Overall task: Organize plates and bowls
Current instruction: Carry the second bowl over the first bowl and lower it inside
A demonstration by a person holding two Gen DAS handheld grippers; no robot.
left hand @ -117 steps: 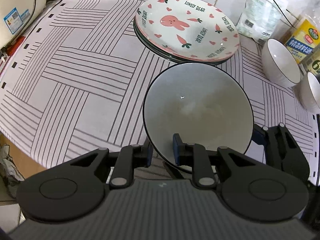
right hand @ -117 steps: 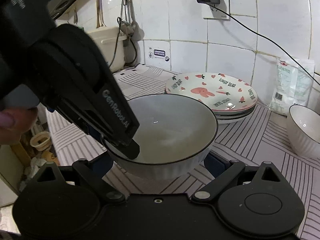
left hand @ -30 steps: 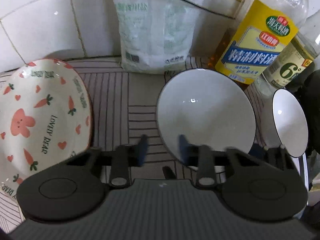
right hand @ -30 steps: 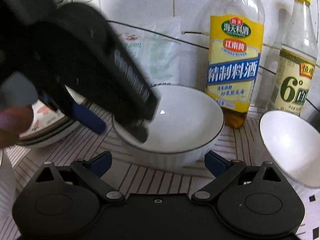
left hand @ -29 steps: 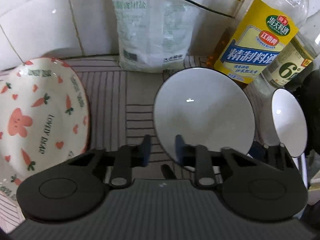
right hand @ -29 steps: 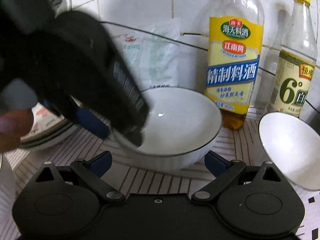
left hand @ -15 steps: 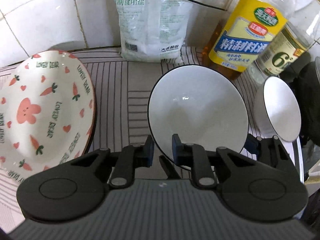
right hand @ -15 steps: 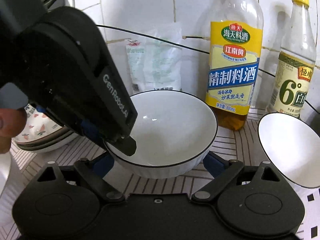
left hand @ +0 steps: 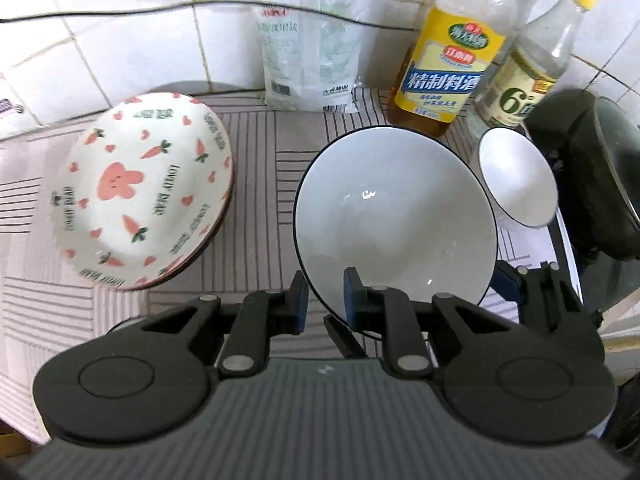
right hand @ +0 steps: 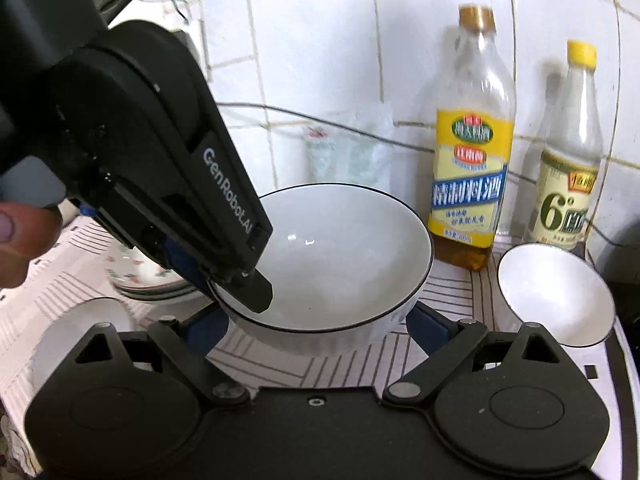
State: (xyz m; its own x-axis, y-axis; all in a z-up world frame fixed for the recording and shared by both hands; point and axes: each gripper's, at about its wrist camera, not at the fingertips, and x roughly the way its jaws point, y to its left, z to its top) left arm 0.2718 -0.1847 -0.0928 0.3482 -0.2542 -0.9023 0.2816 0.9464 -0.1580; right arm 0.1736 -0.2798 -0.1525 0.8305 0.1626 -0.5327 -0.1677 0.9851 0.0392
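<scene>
White-tiled wall, striped cloth (left hand: 256,168) over counter. Left: rabbit-print plates (left hand: 144,192) stacked. Centre: large white bowl (left hand: 396,220) carried clear of cloth by both tools. Left gripper (left hand: 325,294) pinches its near rim, one pad inside, one outside. Right gripper (right hand: 316,326) clamps bowl's outer wall from both sides. Right: small white bowl (left hand: 516,178) before two bottles (left hand: 444,64). Step, likely: carrying large bowl toward bowl group. Next: lower level, avoid bottles, release both grips together.
</scene>
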